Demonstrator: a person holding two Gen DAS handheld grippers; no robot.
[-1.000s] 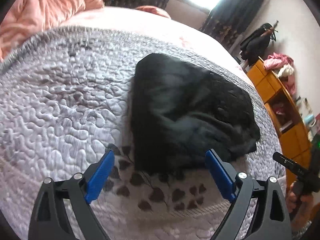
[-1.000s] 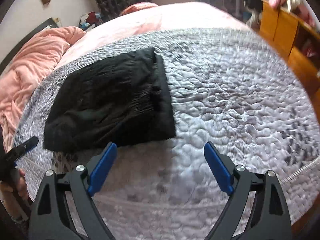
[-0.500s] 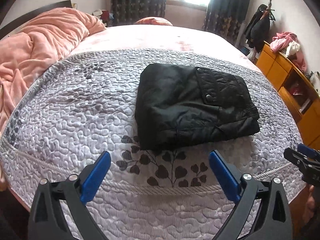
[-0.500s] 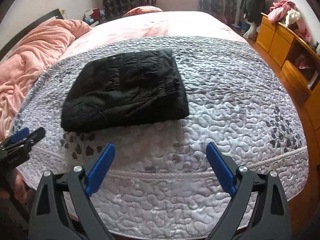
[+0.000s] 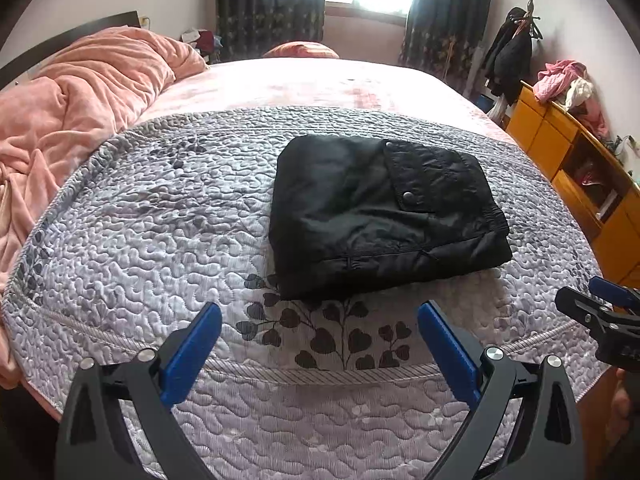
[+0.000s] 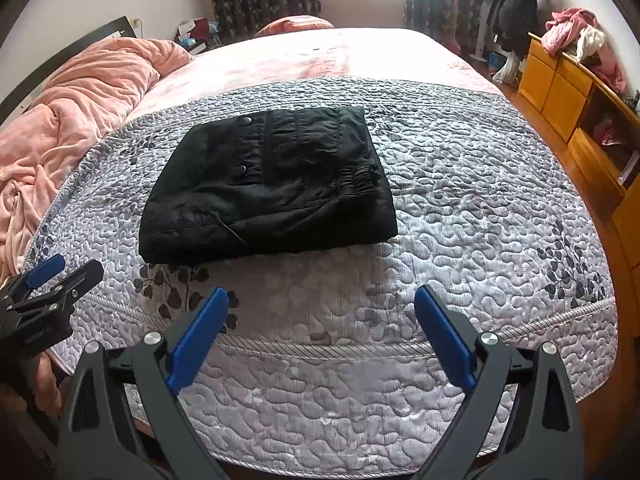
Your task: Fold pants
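Black pants (image 5: pixel 384 216), folded, lie on the quilted bedspread (image 5: pixel 160 240), well ahead of your fingers. Your left gripper (image 5: pixel 320 344) is spread wide and empty; your right gripper (image 6: pixel 320 328) likewise, over the quilt's near edge.

Quilted bed (image 5: pixel 168 240) bears folded black pants (image 5: pixel 380 208).

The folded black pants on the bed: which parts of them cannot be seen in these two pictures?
- Black pants: inner layers and underside, hidden in both wrist views by the top layer and the quilted bedspread.
- Leg ends: tucked inside the fold, not visible.
- Far edge: foreshortened in the right wrist view.
- Fabric label or size: none visible.
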